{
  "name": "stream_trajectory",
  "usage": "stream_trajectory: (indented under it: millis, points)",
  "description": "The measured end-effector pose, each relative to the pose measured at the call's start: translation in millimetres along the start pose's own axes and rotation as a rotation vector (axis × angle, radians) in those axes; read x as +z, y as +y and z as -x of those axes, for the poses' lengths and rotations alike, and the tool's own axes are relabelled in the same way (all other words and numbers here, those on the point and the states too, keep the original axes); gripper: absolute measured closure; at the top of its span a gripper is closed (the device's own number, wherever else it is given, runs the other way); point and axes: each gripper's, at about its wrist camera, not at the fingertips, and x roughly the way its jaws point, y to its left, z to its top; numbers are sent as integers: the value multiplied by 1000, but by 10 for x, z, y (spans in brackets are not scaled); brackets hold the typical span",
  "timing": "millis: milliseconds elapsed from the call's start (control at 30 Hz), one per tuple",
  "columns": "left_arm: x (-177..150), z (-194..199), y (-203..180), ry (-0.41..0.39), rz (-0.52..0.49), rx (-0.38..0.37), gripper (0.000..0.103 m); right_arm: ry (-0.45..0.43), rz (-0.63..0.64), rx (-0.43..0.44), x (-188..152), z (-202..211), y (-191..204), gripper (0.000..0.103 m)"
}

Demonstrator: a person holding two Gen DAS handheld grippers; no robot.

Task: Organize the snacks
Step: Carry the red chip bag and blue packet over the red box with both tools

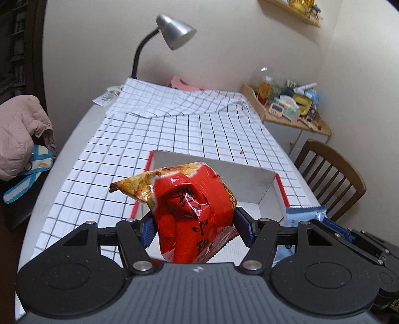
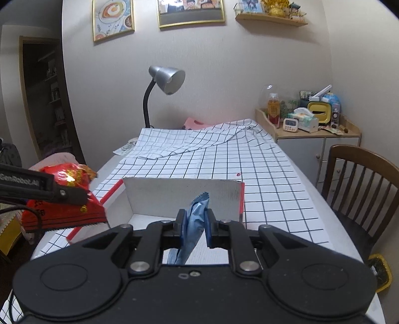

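Snack packets point(image 1: 192, 214) above white box point(image 1: 251, 182)

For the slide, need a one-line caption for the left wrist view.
Left gripper clamps a red snack bag above the open white box on the checked tablecloth.

Home dining room: checked tablecloth point(image 2: 249, 174), wooden chair point(image 2: 361, 179), desk lamp point(image 2: 164, 79), framed pictures point(image 2: 189, 12).

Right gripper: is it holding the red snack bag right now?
No, the right gripper is shut on a blue snack packet; the red snack bag sits clamped in the left gripper.
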Motion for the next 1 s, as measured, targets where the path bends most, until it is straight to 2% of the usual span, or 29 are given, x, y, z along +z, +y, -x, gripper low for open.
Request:
stream_trajectory:
  millis: [367,633,800,1000]
  points:
    - [92,-809,-107,104,-50,58,39,132,-16,2,25,-754,-70,90]
    - [-6,-1264,-95,195,-81,87,38,198,8,4,-69,-985,-41,90]
    - [-98,-1404,-107,233,-97,90,38,233,24,-5,-140,-1072,-33,90]
    - [-119,-1423,-106,236,-101,77,38,252,41,-15,-188,-1104,-19,88]
